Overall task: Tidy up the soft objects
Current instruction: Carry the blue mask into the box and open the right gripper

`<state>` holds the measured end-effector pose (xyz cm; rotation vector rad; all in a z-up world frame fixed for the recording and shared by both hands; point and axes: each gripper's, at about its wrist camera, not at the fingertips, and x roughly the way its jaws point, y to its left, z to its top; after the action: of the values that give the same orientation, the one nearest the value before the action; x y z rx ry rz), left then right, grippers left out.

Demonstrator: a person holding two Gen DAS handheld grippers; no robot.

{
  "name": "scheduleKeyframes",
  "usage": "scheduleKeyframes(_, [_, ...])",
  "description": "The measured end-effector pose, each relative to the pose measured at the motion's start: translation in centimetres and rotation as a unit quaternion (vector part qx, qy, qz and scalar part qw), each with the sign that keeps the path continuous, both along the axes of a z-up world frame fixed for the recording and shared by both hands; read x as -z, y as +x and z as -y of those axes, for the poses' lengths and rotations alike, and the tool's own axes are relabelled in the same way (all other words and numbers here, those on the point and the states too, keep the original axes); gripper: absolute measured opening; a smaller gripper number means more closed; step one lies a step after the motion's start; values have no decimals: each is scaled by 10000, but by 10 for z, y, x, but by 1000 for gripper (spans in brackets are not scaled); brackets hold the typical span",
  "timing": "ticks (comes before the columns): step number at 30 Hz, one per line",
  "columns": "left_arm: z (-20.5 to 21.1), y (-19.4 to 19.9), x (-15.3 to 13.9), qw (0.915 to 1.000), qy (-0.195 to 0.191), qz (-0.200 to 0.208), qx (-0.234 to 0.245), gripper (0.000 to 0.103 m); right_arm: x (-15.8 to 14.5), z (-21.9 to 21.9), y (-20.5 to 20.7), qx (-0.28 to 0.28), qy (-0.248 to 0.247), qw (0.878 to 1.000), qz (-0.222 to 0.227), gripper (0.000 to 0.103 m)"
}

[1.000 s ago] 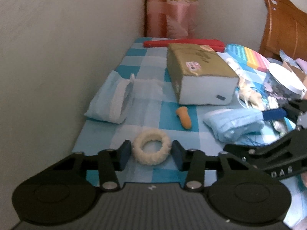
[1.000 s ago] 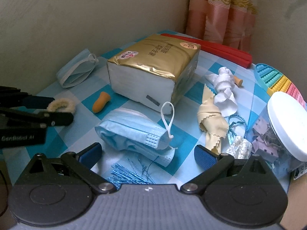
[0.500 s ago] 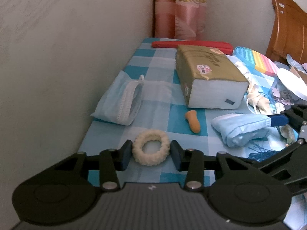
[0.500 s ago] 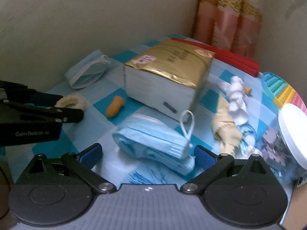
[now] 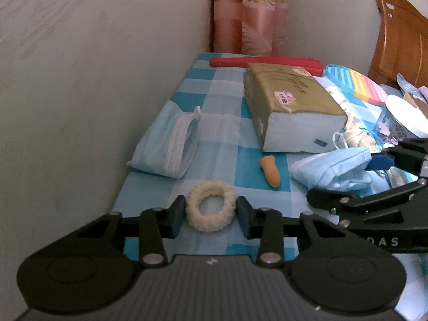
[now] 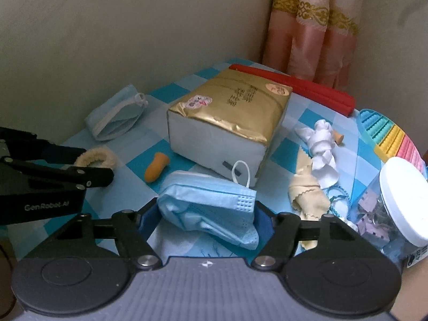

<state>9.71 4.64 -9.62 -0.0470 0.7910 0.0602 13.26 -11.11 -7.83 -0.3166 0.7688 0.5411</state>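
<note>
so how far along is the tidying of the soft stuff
Nothing looks sorted yet. In hand: left gripper brackets the cream scrunchie; right gripper's jaws have just been closing around the blue mask. Left: the second mask and cloths.

Each gripper (image 5: 210,214) is black with blue pads, silver screws, grey ribbed housing; one reads "GenRobot.AI".
</note>
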Motion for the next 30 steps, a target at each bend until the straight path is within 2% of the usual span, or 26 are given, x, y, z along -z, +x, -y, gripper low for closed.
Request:
scheduleKeyframes(10, [2,-4,-11,9998,68,14,160,38,-24,11,-14,74,346,9994,13,75])
scheduleKeyframes(18, [10,-12,-24,9991,52,10,413,38,-42,27,-38,71,386,9992,77,75])
scheduleKeyframes(30, [49,-40,-47,9941,216,83,1056,38,-69,105,-86,851,483,9946,345,75])
